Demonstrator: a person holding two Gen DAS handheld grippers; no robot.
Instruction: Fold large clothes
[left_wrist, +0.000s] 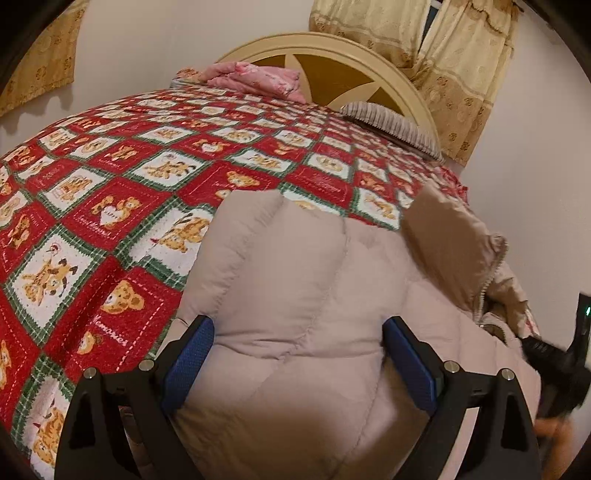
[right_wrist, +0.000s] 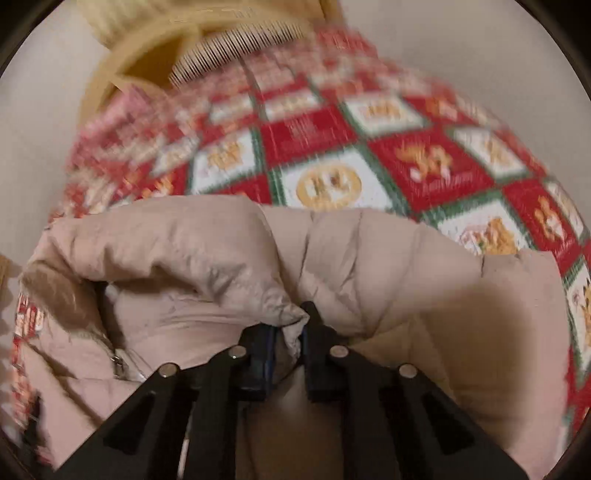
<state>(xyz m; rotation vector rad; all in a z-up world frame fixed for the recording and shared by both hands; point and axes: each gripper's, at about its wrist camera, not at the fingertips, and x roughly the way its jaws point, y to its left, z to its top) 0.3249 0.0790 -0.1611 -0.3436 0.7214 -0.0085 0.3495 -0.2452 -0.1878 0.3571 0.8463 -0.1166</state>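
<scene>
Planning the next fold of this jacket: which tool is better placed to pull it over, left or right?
Probably right: the right tool is already shut on a jacket edge, while the left tool hangs open over it, gripping nothing.

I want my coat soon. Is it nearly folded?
Not yet. The puffy beige quilted coat already lies on the red teddy-bear bedspread. The right gripper pinches a fold of it; the left gripper hangs open over it. The folding remains.
</scene>
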